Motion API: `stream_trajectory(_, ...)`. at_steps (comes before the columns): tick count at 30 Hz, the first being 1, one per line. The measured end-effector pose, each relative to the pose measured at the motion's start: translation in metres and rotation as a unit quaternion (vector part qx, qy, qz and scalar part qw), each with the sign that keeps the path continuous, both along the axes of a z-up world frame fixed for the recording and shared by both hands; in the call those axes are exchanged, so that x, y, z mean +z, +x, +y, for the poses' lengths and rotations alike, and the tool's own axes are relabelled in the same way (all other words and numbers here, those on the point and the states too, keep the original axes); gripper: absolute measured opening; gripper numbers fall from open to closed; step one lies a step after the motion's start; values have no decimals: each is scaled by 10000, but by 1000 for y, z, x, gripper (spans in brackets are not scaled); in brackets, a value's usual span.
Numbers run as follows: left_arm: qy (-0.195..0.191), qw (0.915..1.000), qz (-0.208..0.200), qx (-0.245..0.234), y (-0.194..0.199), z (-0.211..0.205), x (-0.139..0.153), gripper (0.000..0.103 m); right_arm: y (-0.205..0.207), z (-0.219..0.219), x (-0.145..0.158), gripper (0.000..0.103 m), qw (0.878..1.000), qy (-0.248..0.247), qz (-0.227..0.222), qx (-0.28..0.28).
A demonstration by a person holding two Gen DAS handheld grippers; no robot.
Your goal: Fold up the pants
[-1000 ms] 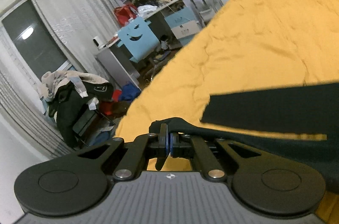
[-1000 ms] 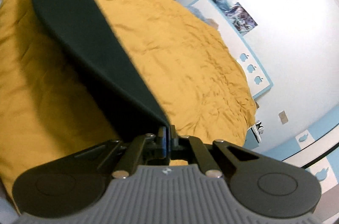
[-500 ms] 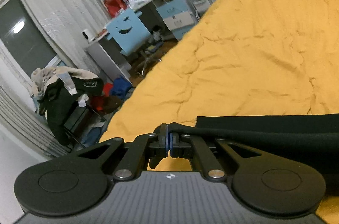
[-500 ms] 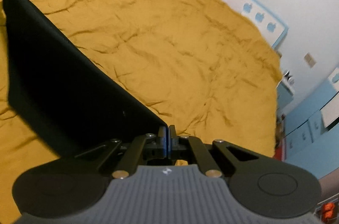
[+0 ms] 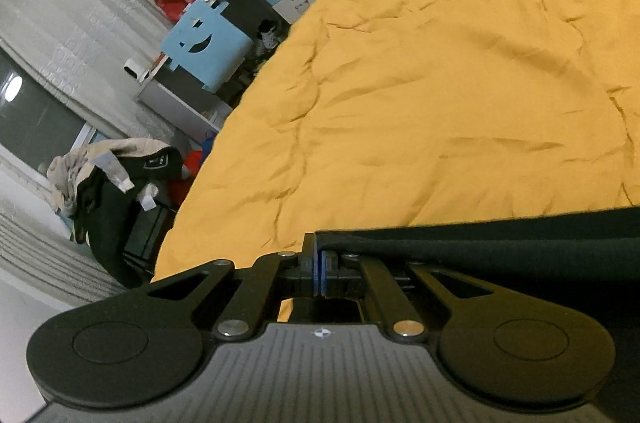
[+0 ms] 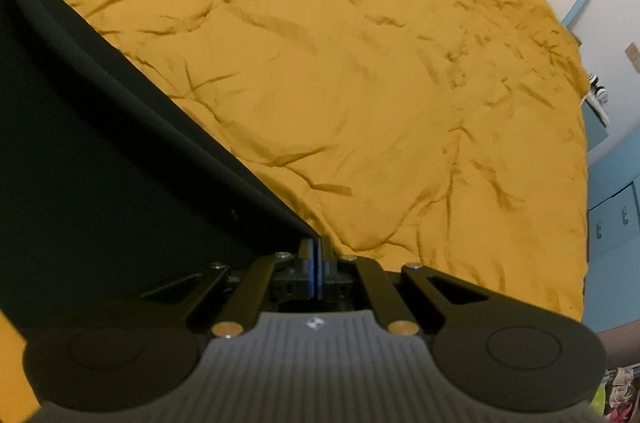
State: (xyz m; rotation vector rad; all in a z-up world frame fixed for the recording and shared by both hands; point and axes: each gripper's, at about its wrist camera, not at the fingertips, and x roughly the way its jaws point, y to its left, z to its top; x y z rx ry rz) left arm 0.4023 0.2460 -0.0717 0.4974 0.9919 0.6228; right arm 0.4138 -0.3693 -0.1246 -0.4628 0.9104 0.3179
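Both grippers, left (image 5: pixel 319 265) and right (image 6: pixel 316 263), have their fingers clenched on the black pants (image 6: pixel 100 159) (stretched taut), low over the yellow bed (image 6: pixel 360 63), toward nine o'clock in the right view.

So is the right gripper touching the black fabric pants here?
Touching. The right wrist view shows the right gripper shut, its jaws pinching the corner of the black fabric pants, whose edge stretches taut away over the yellow bedspread.
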Motion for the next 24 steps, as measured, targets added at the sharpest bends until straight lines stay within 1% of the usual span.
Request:
stream_trajectory(4, 70, 9999, 142, 27, 17, -1, -14, 1, 12, -4, -8, 0, 9998, 49, 184, -82)
stream_trajectory(10, 129, 9995, 271, 50, 30, -3, -32, 1, 26, -7, -22, 0, 9990, 200, 364, -184)
stream_trajectory(14, 117, 9993, 335, 123, 37, -4, -42, 2, 27, -9, -26, 0, 9981, 372, 398, -289)
stream_trajectory(16, 135, 9993, 333, 126, 37, -7, -44, 2, 24, -13, -24, 0, 9976, 518, 335, -320)
stream_trajectory(18, 168, 9993, 310, 93, 35, -8, -45, 2, 17, -20, -17, 6, 9965, 723, 247, -339)
stream_trajectory(20, 147, 9995, 261, 91, 32, -8, -42, 2, 8, -28, -10, 24, 9957, 855, 154, -318)
stream_trajectory(24, 103, 9996, 218, 133, 32, -7, -41, 2, -2, -45, -10, 24, 9937, 1063, 159, -302)
